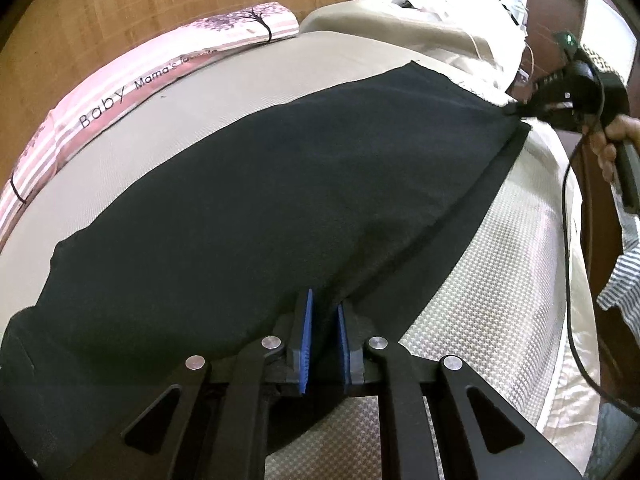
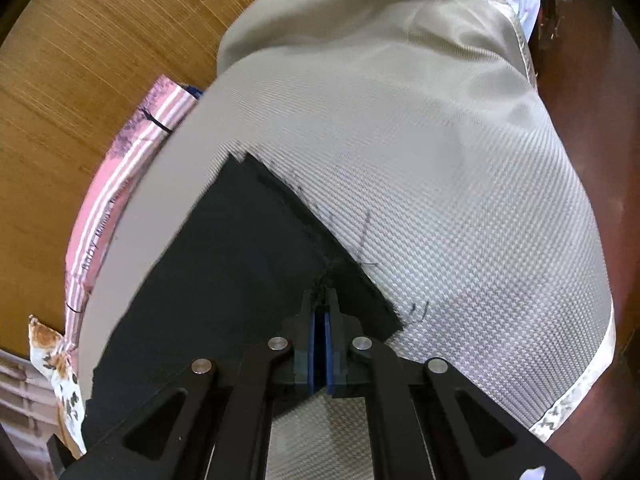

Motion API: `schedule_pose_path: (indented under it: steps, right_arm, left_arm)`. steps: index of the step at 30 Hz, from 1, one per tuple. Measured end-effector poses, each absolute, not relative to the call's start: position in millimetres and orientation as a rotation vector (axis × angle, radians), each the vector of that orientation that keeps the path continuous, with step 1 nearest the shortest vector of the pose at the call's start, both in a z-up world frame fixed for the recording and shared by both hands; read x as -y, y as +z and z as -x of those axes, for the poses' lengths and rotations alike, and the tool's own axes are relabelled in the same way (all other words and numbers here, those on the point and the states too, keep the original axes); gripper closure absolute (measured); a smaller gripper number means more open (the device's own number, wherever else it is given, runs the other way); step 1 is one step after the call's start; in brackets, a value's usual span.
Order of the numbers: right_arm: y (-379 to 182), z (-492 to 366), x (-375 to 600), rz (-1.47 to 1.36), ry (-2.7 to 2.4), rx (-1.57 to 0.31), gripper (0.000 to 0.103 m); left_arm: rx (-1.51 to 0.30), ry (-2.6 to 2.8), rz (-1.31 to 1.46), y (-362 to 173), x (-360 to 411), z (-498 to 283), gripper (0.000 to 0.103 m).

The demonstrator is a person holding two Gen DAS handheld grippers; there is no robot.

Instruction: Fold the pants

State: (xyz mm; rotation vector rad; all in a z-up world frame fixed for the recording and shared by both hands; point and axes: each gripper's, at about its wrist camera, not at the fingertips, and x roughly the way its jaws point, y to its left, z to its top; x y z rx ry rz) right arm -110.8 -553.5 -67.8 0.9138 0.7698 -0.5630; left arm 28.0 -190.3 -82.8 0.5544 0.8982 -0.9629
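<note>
Black pants (image 1: 260, 184) lie stretched out flat across a beige bed (image 1: 500, 248). My left gripper (image 1: 325, 304) is at the near edge of the pants, its blue pads closed on a fold of the black cloth. At the far right my right gripper (image 1: 516, 111), held by a person's hand (image 1: 612, 140), pinches the hem corner. In the right wrist view the right gripper (image 2: 320, 296) is shut on the frayed hem of the pants (image 2: 224, 264), which run back to the lower left over the bed (image 2: 440, 160).
A pink striped cushion (image 1: 120, 92) printed with "Baby" lines the bed's far side against a wooden panel (image 1: 160, 0). A beige pillow (image 1: 400, 40) lies at the head end. A black cable (image 1: 568, 280) hangs beside a striped sleeve (image 1: 624, 280). Dark wood (image 2: 580, 80) borders the bed.
</note>
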Motion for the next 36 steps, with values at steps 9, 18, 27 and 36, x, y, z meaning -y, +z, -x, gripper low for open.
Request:
schedule_pose_path:
  steps: [9, 18, 27, 36]
  right_arm:
    - [-71.4, 128.9, 551.8, -0.865, -0.608, -0.800, 0.100]
    - [-68.0, 128.4, 549.0, -0.842, -0.641, -0.836, 0.066]
    - [-12.6, 76.2, 503.2, -0.672, -0.466, -0.844, 0.062]
    - [-21.4, -105.9, 337.4, -0.478, 0.113, -0.997, 0.062]
  left_arm:
    - [-0.899, -1.074, -0.554, -75.4, 185.6, -15.3, 0.091]
    - [-0.963, -1.049, -0.516, -78.8, 185.9, -22.8, 0.083]
    - [-0.904, -0.925, -0.336, -29.8, 115.6, -57.3, 0.051]
    - [-0.931, -0.460, -0.164, -34.6, -9.1, -140.3, 0.051]
